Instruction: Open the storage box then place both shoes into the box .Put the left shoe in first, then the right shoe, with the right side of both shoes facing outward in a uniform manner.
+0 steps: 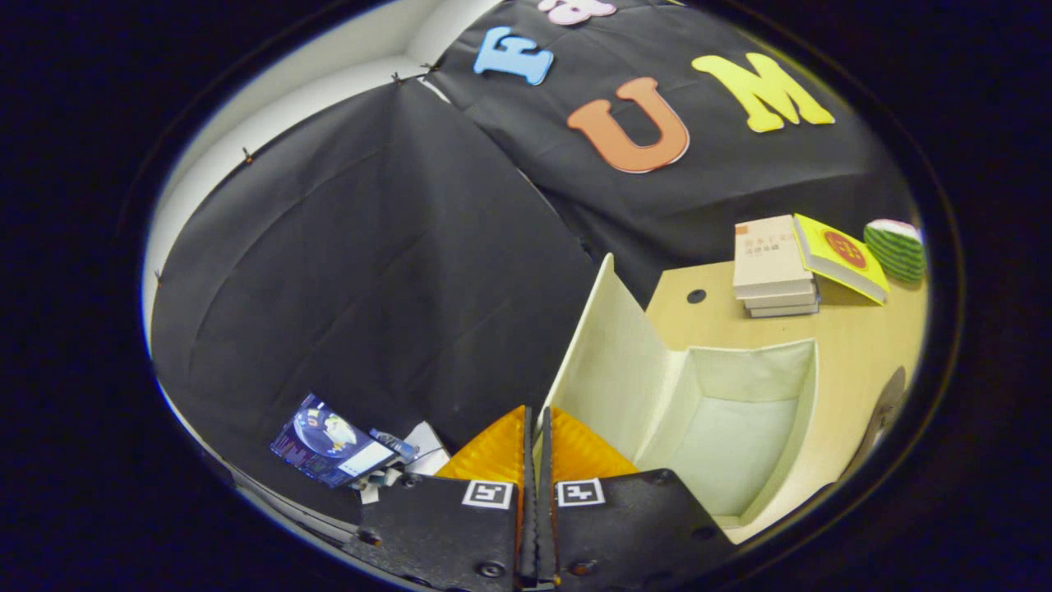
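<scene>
Showing the gripper (534, 427) with fingers pressed together on nothing, the storage box (723, 427) stood open and empty just ahead to their right; no shoe yet held, a hasty swing could knock its raised lid (612, 362).
</scene>
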The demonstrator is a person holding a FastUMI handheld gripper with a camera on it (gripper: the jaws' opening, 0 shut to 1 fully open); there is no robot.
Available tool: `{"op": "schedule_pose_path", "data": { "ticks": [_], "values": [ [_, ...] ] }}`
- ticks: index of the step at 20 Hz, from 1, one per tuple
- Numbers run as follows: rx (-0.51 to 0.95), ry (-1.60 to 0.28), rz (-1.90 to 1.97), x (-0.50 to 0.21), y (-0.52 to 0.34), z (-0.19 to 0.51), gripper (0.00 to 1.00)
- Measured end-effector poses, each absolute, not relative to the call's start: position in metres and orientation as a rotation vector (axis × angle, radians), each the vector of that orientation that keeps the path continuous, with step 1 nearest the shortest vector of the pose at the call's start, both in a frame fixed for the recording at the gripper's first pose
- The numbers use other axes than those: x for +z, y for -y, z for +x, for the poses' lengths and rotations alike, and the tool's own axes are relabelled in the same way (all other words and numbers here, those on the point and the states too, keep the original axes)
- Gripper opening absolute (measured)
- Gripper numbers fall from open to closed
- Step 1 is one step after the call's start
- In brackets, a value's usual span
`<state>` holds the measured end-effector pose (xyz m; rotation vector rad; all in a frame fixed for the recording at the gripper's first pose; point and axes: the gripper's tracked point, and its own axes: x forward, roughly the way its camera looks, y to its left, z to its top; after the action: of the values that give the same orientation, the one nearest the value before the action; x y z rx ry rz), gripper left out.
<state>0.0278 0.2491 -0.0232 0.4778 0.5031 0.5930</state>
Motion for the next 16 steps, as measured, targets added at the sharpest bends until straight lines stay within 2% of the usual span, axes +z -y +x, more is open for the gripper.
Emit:
{"op": "schedule_pose_path", "data": {
  "ticks": [4,7,9,12,16],
  "values": [
    [0.625,-0.442,0.383,-0.01,-0.262,0.033,0.25],
    [0.587,-0.383,0.318,0.003,-0.244,0.034,0.6],
    [0.523,-0.339,0.266,0.01,-0.222,0.037,0.76],
    [0.393,-0.279,0.204,0.019,-0.175,0.036,0.89],
    [0.211,-0.247,0.176,0.023,-0.1,0.023,0.97]
  ]
}}
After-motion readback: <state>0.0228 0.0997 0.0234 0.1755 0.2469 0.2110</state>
